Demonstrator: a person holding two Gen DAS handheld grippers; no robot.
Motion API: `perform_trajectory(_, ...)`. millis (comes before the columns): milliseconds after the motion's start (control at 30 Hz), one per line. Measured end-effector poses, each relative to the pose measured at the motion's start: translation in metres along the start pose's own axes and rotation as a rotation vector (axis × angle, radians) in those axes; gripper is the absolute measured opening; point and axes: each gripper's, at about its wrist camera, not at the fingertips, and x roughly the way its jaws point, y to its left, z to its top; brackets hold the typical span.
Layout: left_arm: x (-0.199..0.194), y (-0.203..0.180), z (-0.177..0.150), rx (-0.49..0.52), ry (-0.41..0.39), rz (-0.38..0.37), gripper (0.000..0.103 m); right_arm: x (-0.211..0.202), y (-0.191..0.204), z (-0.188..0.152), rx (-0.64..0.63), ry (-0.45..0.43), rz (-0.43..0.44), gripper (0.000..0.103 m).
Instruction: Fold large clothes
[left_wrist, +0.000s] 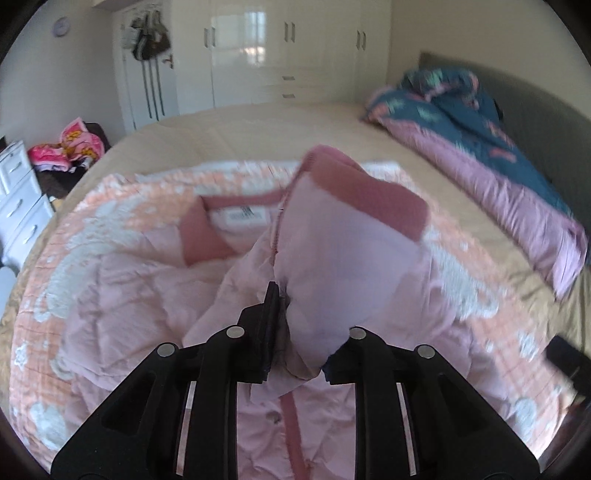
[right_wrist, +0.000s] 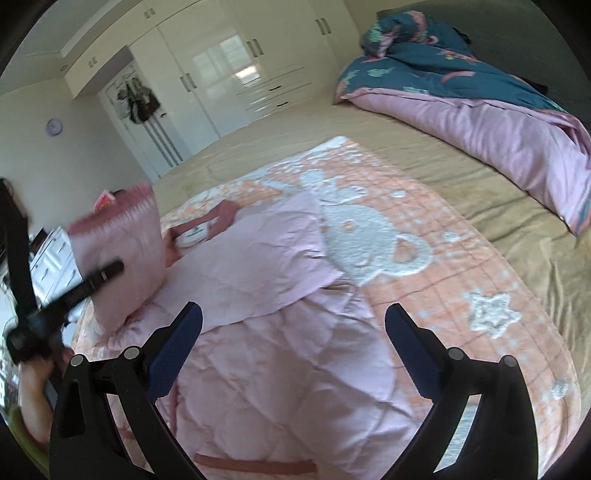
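Left tongs (left_wrist: 291, 332) clamped on the pink jacket's sleeve (left_wrist: 343, 236); only the right view: right tongs (right_wrist: 293, 328) wide, empty.

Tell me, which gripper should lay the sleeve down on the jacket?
Left. The left gripper is shut on the pink quilted jacket's sleeve with the dark pink ribbed cuff, lifted above it. The right gripper is open and empty.

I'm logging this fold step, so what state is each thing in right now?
Left gripper: jaws shut on the sleeve.
Right gripper: jaws open, empty, above the jacket.
Sleeve: lifted, cuff raised over the jacket.
Pink quilted jacket: lying on the blanket, partly folded.
Peach blanket: spread flat on the bed.
Blue-and-pink duvet: bunched along the bed's far side.
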Motion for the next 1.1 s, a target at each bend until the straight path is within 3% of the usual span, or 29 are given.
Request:
perform_trajectory(133, 0.019, -0.022, -0.017, 0.081, 0.076, 0.008, 0.022, -0.002, -0.018, -0.001, 0.034, -0.002, -0.021, 0.099)
perform_trajectory(200, 0.026, -0.032, -0.026, 0.127, 0.108, -0.001, 0.033, -0.002, -0.024, -0.001, 0.048, -0.001, -0.031, 0.099)
perform_trajectory(267, 0.030, -0.039, -0.034, 0.169, 0.139, -0.005, 0.050, -0.003, -0.027, -0.002, 0.057, -0.002, -0.035, 0.099)
perform_trajectory(333, 0.032, -0.045, -0.043, 0.216, 0.173, -0.003, 0.057, -0.002, -0.029, -0.002, 0.061, 0.001, -0.036, 0.099)
perform_trajectory(433, 0.029, -0.052, -0.057, 0.282, 0.247, -0.047, 0.082, 0.000, -0.029, -0.002, 0.066, 0.005, -0.029, 0.099)
perform_trajectory(533, 0.016, -0.052, -0.067, 0.300, 0.264, -0.116, 0.091, 0.006, -0.023, -0.002, 0.073, 0.019, -0.005, 0.099)
perform_trajectory(733, -0.008, -0.010, -0.065, 0.207, 0.241, -0.145, 0.094, 0.032, 0.006, -0.009, 0.079, 0.095, 0.087, 0.099)
perform_trajectory(900, -0.016, 0.055, -0.048, 0.058, 0.199, -0.070, 0.094, 0.065, 0.043, -0.023, 0.058, 0.184, 0.163, 0.099)
perform_trajectory(1100, -0.022, 0.131, -0.041, -0.125, 0.163, -0.030, 0.094, 0.109, 0.079, -0.040, 0.073, 0.257, 0.203, 0.099)
